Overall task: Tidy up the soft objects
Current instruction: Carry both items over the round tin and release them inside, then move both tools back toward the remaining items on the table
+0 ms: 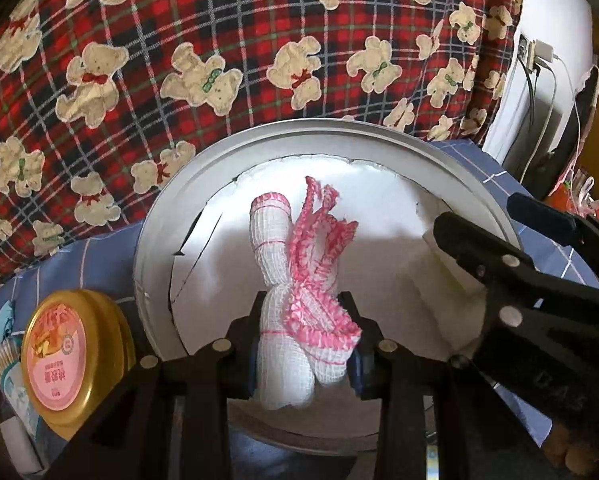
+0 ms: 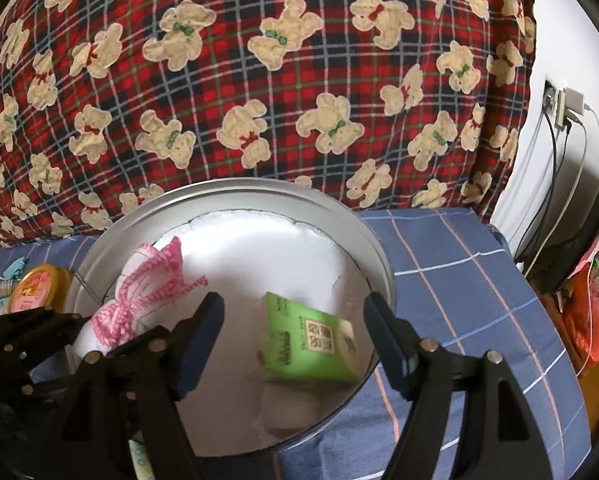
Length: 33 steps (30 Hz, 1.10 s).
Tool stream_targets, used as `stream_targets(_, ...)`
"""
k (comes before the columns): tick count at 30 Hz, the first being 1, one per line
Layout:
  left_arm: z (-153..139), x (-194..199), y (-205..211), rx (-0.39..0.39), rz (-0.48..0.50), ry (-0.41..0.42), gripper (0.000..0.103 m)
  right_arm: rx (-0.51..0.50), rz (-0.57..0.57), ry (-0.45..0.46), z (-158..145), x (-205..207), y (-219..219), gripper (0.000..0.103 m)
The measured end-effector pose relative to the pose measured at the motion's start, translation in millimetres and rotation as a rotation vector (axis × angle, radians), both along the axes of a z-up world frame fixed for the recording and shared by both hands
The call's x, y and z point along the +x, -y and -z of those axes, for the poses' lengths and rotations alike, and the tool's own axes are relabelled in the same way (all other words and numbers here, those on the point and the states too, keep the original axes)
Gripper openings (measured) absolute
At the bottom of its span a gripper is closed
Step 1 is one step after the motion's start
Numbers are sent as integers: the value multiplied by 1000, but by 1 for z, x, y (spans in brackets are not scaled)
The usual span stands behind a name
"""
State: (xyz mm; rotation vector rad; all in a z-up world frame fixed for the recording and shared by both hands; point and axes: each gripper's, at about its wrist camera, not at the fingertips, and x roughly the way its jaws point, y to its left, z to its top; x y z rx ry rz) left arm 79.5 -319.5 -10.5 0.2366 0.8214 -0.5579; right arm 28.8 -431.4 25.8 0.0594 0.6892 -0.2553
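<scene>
The left gripper point(image 1: 305, 354) is clamped on a white mesh cloth with pink frilled edging point(image 1: 295, 276), held over the open metal tin point(image 1: 155, 240). It looks light and limp (grip the bunched middle, since loose ends would slip). The right gripper point(image 2: 295, 320) stands apart, empty, above a green tissue pack point(image 2: 311, 344) in the tin.

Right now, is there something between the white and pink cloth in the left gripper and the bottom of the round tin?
Nothing visible blocks it. The left gripper holds the cloth over the open tin. The floor below looks bare. A green packet lies on the tin's other side, below the open right gripper.
</scene>
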Motion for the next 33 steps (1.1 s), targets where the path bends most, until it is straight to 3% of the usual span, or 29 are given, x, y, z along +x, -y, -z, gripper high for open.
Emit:
stream_targets(2, 1, 0, 2, 14, 2, 4, 36, -12, 4, 2, 0, 0, -1, 75)
stream_targets(4, 2, 2, 2, 20, -5, 0, 39, -10, 22, 26, -3, -4, 1, 84)
stream_targets(8, 2, 4, 3, 18, 3, -24, 63, 37, 72, 136, -14, -23, 12, 103)
stream_targets(9, 0, 2, 4, 22, 4, -5, 67, 51, 86, 162, -16, -28, 16, 103)
stream_targets(16, -33, -10, -12, 40, -78, 175, 69, 83, 151, 276, -31, -50, 27, 103)
stream_targets(18, -46, -12, -29, -7, -116, 215, 79, 63, 178, 339, -38, -62, 28, 103)
stream_targets(23, -54, -23, -69, -124, -149, 236, 82, -8, 255, 393, -43, -76, 28, 103)
stream_targets(27, -45, -21, -90, -118, -237, 212, 82, 19, 369, 360, -21, -73, 38, 103)
stream_targets(30, -45, -26, -104, -119, -251, 212, 82, 81, 364, 329, -11, -71, 37, 103)
stream_targets(33, -50, -34, -126, -112, -286, 253, 82, 115, 352, 391, -15, -78, 21, 103)
